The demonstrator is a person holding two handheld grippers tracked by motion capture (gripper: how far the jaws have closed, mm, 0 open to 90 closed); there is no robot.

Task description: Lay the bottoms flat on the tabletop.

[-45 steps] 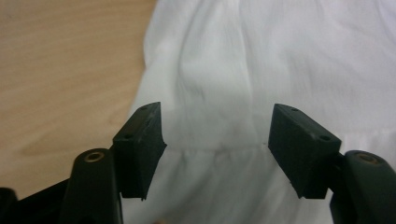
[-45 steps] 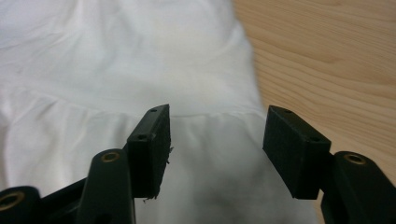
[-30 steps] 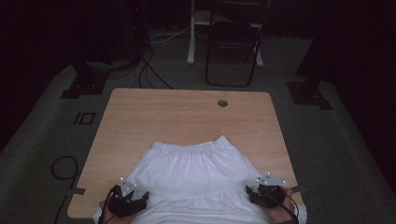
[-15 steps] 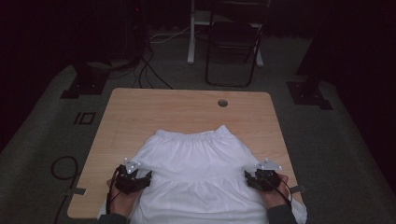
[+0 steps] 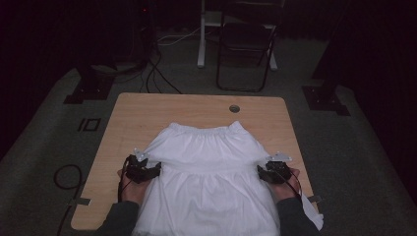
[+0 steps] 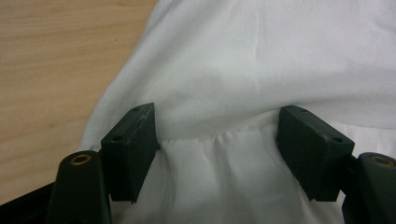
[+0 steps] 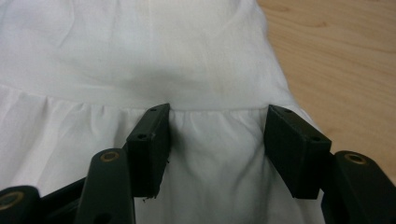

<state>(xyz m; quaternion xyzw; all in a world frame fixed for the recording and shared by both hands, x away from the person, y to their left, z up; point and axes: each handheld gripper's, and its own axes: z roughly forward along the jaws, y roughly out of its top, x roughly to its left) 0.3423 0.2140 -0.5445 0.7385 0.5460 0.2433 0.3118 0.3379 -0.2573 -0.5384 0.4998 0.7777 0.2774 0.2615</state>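
1. The left claw (image 5: 143,169) is held wide over the gathered seam of the white skirt (image 5: 211,177); nothing is gripped.
2. The right claw (image 5: 272,171), jaws just narrowed, straddles the seam ungripped.
3. The skirt is spread flat on the worktop (image 5: 147,113), waistband far; folding is judged unstarted.

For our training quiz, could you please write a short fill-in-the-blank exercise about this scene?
1. The white garment lies on a ____ table.
2. The left gripper is at the garment's ____ edge.
3. The jaws of the right gripper stand ____, with fabric between them.

Missing words: wooden; left; open
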